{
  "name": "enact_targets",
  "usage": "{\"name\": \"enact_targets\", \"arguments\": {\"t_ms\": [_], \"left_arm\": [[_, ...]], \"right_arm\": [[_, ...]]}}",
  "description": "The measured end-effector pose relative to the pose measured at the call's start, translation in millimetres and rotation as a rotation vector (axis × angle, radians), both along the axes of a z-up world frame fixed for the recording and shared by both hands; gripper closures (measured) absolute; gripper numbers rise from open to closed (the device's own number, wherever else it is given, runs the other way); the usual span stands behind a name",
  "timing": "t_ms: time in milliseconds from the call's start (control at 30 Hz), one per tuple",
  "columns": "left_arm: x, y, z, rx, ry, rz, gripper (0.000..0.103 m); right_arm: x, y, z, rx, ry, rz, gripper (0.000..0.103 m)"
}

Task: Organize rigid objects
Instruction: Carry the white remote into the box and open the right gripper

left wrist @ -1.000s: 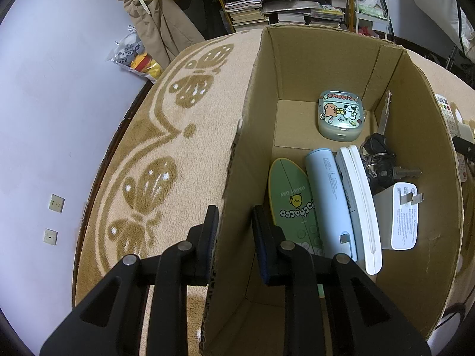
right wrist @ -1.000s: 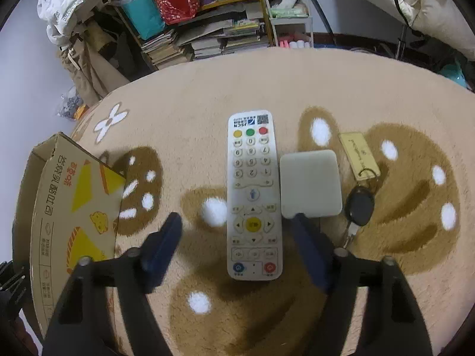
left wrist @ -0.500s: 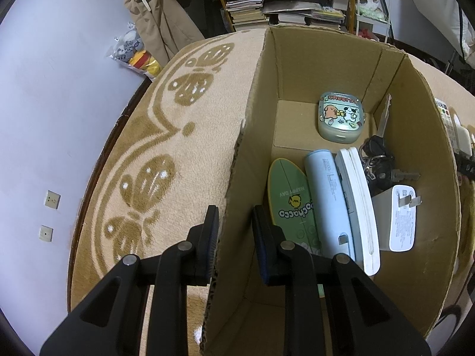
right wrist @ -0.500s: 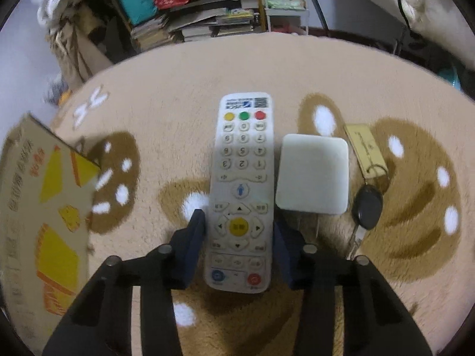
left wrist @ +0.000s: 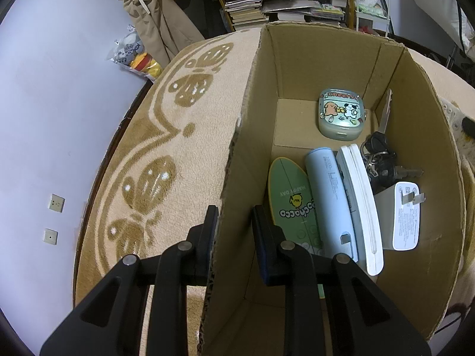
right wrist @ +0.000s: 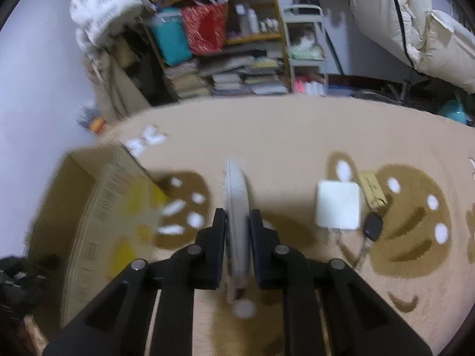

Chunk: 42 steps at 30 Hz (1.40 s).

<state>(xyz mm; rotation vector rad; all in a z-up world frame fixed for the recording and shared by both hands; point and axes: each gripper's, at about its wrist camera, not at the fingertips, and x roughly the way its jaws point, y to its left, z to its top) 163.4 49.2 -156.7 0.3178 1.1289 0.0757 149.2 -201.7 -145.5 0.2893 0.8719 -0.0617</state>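
My left gripper (left wrist: 234,222) is shut on the left wall of a cardboard box (left wrist: 237,160), one finger outside and one inside. The box holds a green remote (left wrist: 292,195), a pale blue power bank (left wrist: 329,195), a white remote (left wrist: 360,204), a white charger (left wrist: 403,216), keys (left wrist: 380,160) and a cartoon-printed case (left wrist: 341,114). My right gripper (right wrist: 237,225) is shut on a white remote control (right wrist: 236,195), held on edge above the rug. The box also shows at the left of the right wrist view (right wrist: 98,207).
On the beige rug (right wrist: 297,136) lie a white square adapter (right wrist: 338,204), a black car key (right wrist: 372,230) and a yellow key tag (right wrist: 371,188). Bookshelves (right wrist: 231,59) and piled clutter stand beyond the rug. A plush toy bag (left wrist: 133,56) lies by the wall.
My right gripper closed on the white remote control and lifted it off the rug, turning it on edge and swinging left toward the box. My left gripper kept its hold on the box wall.
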Motion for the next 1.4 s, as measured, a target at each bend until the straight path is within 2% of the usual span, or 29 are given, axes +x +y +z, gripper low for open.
{"name": "enact_targets", "arguments": {"t_ms": [200, 400, 600, 633, 800, 900, 1100, 1233, 1400], "left_arm": [[-1, 0, 0, 0.000, -0.001, -0.001, 0.081], [-1, 0, 0, 0.003, -0.001, -0.001, 0.081], [-1, 1, 1, 0.009, -0.002, -0.003, 0.081], [-1, 1, 1, 0.009, -0.001, -0.002, 0.081], [-1, 2, 2, 0.008, -0.001, -0.002, 0.081], [0, 2, 2, 0.005, 0.000, -0.001, 0.081], [0, 2, 4, 0.003, 0.000, 0.000, 0.081], [0, 1, 3, 0.002, 0.001, 0.000, 0.081], [2, 0, 4, 0.003, 0.001, 0.001, 0.081]], "right_arm": [[-7, 17, 16, -0.049, -0.012, 0.032, 0.086], [-15, 36, 49, -0.021, -0.131, 0.074, 0.086], [-29, 63, 99, 0.025, -0.270, 0.131, 0.085], [-30, 69, 108, 0.004, -0.293, 0.141, 0.085], [-33, 96, 129, 0.030, -0.351, 0.224, 0.085], [-30, 113, 125, -0.001, -0.340, 0.260, 0.085], [-17, 132, 80, -0.034, -0.247, 0.268, 0.085], [-16, 133, 51, 0.039, -0.154, 0.256, 0.084], [-21, 133, 36, 0.082, -0.082, 0.307, 0.082]]}}
